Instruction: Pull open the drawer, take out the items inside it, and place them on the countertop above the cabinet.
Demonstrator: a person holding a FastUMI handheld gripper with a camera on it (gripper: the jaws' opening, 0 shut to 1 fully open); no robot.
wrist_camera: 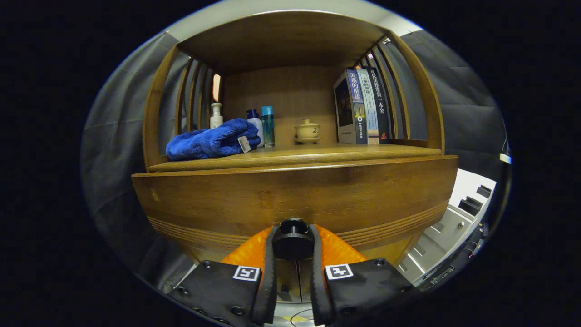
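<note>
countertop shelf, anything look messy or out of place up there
Only the blue towel: it lies crumpled in a heap in front of the bottles, tag sticking out. The lidded cup and books stand upright. Below, the fingers grip the drawer knob.

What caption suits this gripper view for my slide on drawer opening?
Gripper fingers closed on the drawer knob, below a countertop holding a blue towel.
</note>
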